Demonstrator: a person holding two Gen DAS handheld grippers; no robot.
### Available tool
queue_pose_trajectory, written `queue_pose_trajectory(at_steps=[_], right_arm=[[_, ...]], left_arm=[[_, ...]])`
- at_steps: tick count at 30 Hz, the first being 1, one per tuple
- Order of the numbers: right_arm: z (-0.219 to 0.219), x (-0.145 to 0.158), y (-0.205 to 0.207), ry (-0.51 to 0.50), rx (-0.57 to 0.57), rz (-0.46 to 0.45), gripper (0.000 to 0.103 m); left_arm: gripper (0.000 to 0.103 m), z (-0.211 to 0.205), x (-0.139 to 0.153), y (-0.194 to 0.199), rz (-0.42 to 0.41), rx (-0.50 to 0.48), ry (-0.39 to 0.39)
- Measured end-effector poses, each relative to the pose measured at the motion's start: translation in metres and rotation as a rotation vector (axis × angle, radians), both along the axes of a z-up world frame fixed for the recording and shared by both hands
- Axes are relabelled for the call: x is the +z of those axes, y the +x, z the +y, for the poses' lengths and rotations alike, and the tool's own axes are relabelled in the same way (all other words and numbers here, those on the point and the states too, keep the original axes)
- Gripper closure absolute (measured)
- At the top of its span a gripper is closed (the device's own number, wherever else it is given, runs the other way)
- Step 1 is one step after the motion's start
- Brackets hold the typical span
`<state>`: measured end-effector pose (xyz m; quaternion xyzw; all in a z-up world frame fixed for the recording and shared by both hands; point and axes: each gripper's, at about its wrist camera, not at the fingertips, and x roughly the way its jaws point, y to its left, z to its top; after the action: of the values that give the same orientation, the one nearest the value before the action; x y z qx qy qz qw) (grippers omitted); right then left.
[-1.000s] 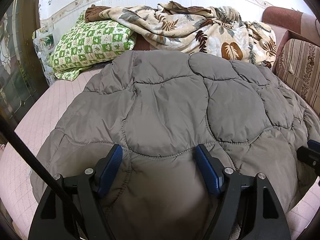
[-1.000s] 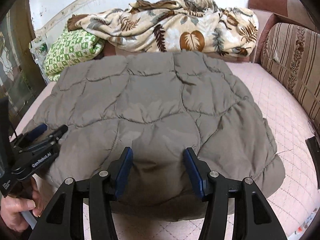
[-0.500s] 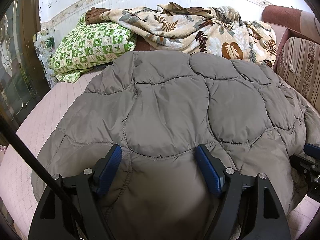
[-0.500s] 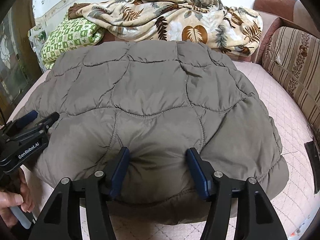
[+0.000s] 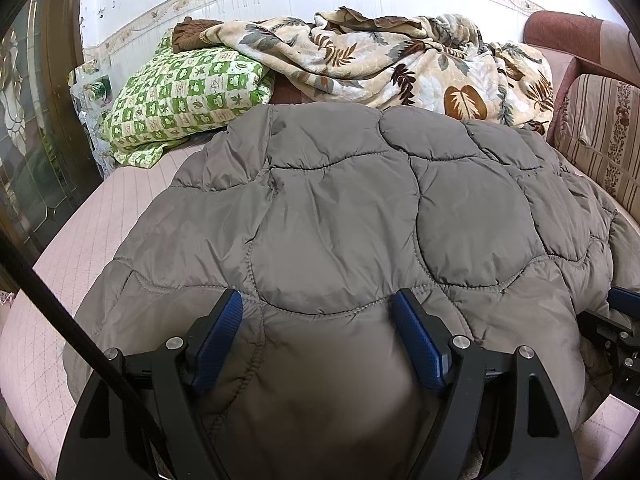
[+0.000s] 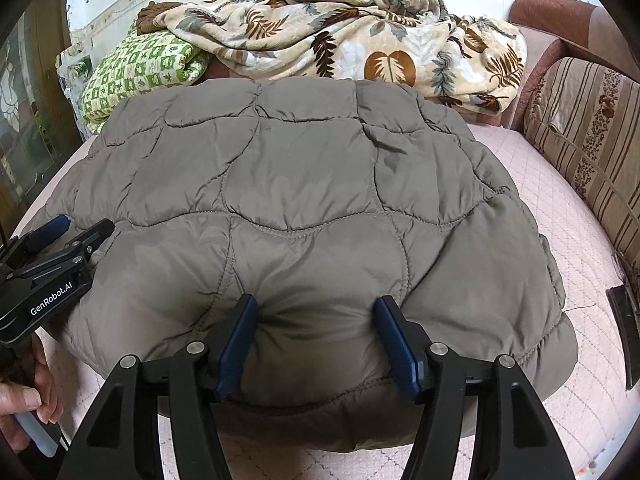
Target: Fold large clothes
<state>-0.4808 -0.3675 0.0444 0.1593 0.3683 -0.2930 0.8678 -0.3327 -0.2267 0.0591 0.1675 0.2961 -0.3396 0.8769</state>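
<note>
Nearest the left wrist camera, the left claw (image 5: 318, 316) stands with its two black arms spread wide, the ribbed blue pads (image 5: 218, 336) set apart on either side of a thick bulge of the grey quilted jacket (image 5: 340, 208); the padded cloth fills the gap between them, though whether the pads truly pinch it cannot be told. The right claw (image 6: 316, 326) is posed alike in its own view: its blue pads press into the puffy near hem from both sides, the cloth dimpled and creased where they meet it, yet the fingers remain far apart. At the left of that view the left claw shows side-on against the jacket's edge, a hand (image 6: 24, 404) wrapped about its pale handle.

The jacket lies spread over a bed (image 6: 556, 208) covered in pale pink fabric stitched in a diamond grid. Its shell is smooth, slightly glossy and taupe-grey, stitched in wavy lines into rounded, pillowy cells.

Beyond its far edge a green-and-cream checked pillow (image 5: 184, 96) sits at the left, and a plush cream blanket (image 6: 352, 36) printed with brown and grey leaves lies crumpled along the wall. To the right stands a striped, flower-patterned cushion (image 6: 588, 128) against a reddish-brown upholstered backrest (image 5: 568, 44).
</note>
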Motion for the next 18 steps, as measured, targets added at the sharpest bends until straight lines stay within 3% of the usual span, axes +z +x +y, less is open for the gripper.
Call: queue_pose_trajectory(at_steps=[10,18], right_arm=[[0.008,0.008,-0.006,-0.042,-0.006,-0.017,0.036],[0.028,0.022,-0.014,-0.150,0.009,-0.015,0.035]], left_arm=[[0.025,0.009,0.010,-0.002,-0.017,-0.003,-0.041],[0.026,0.029,0.013,-0.017,-0.013,-0.002,-0.072]])
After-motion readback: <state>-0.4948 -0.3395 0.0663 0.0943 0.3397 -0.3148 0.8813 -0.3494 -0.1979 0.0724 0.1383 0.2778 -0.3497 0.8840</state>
